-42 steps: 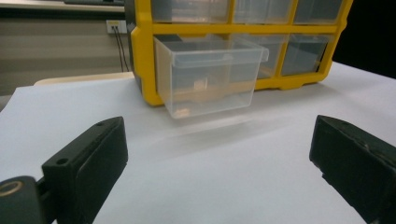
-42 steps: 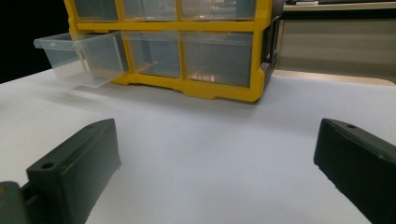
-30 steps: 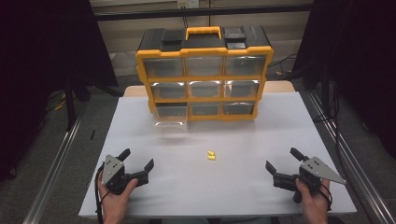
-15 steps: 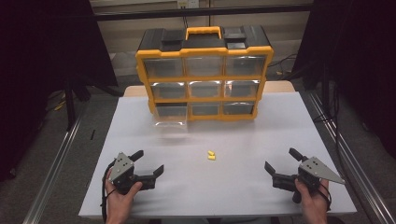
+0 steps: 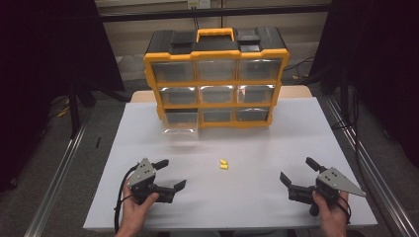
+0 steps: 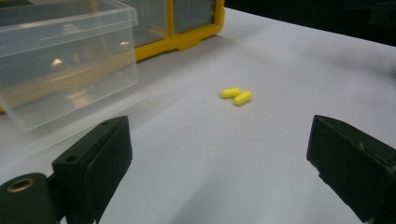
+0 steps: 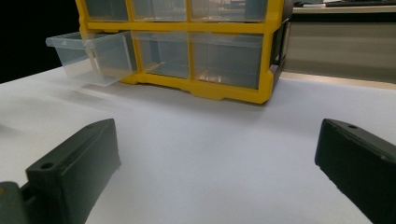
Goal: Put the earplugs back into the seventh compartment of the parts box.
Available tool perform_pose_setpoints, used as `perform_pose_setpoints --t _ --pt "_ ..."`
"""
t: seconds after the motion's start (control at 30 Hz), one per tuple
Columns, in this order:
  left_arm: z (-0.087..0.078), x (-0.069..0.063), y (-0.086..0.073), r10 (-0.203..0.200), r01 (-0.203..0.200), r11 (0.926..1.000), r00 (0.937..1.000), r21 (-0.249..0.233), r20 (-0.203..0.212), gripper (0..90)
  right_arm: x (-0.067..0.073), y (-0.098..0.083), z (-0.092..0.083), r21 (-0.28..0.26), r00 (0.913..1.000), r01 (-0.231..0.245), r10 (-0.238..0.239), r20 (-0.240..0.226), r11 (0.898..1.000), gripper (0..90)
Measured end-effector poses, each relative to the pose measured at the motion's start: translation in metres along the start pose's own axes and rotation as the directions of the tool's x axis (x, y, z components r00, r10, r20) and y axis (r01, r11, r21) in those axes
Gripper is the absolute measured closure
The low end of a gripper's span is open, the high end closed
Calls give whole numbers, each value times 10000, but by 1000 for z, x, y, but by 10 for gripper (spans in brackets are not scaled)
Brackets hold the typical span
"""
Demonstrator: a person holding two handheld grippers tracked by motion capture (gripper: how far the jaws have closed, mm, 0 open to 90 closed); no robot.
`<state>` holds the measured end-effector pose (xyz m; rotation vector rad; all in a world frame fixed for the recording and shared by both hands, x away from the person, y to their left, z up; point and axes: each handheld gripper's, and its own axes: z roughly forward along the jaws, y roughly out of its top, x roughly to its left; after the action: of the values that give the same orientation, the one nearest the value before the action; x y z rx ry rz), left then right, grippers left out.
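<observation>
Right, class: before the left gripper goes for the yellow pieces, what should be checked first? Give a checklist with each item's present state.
1. Left gripper open wide enough for a grasp: ok, jaws stand well apart.
2. Yellow pieces in reach and free: ok, two lie side by side on the bare table, ahead of the jaws.
3. Path to the pieces clear: ok, nothing lies between.
4. Drawer ready to receive: ok, the bottom-left one is pulled out of the cabinet.
5. Drawer empty: cannot tell.
6. Right gripper out of the way: ok, open, at the table's right side.
</observation>
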<state>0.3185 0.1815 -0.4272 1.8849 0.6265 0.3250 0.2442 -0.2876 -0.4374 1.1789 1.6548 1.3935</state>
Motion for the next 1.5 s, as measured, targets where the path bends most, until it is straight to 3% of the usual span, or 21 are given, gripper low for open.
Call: perform_pose_setpoints --t 0.2,0.3,0.5,0.57,0.67,0.97,1.03,1.1,1.17,1.2,1.3,1.37,1.47,1.5 --pt "13 -2 7 579 -632 9945 9962 835 652 60 0 0 0 13 10000 5 -5 -50 10000 0" --pt "20 -3 12 559 -649 9943 9929 847 1049 58 0 0 0 -16 10000 -17 17 -41 10000 0" --pt "37 -10 22 845 -1047 9887 9804 1076 1777 52 0 0 1 -11 10000 0 0 -45 10000 0" --pt "43 -14 23 957 -1214 9838 9778 1319 1865 46 0 0 1 11 10000 6 -6 -57 10000 0" --pt "52 -17 23 907 -1234 9818 9725 1445 2144 42 0 0 1 -3 10000 -6 6 -55 10000 0" --pt "68 -17 33 802 -1176 9828 9663 1421 2448 49 0 0 0 1 10000 -41 41 -53 10000 0" --pt "73 -17 35 941 -1346 9797 9631 1485 2522 49 -1 0 0 8 10000 -41 41 -46 10000 0" --pt "75 -19 38 1364 -1761 9739 9584 1431 2508 45 -1 0 1 12 10000 -43 43 -49 10000 0" --pt "78 -20 41 1640 -2022 9668 9600 1565 2271 41 -1 0 0 17 10000 -38 38 -62 10000 0" --pt "80 -20 41 1488 -1894 9689 9603 1596 2360 40 -1 0 0 -11 10000 -21 21 -45 10000 0" --pt "87 -18 42 1549 -2056 9630 9514 1742 2663 41 -1 0 0 0 10000 -33 33 -34 10000 0" --pt "92 -16 42 1339 -1907 9648 9490 1812 2854 39 -1 0 0 -18 10000 -33 33 -45 10000 0" --pt "98 -13 42 1608 -2217 9538 9467 2026 2792 55 -1 0 0 -23 10000 -27 27 -45 10000 0" --pt "100 -11 41 1501 -2131 9544 9479 2092 2809 57 -1 0 0 -21 10000 -30 30 -41 10000 0"
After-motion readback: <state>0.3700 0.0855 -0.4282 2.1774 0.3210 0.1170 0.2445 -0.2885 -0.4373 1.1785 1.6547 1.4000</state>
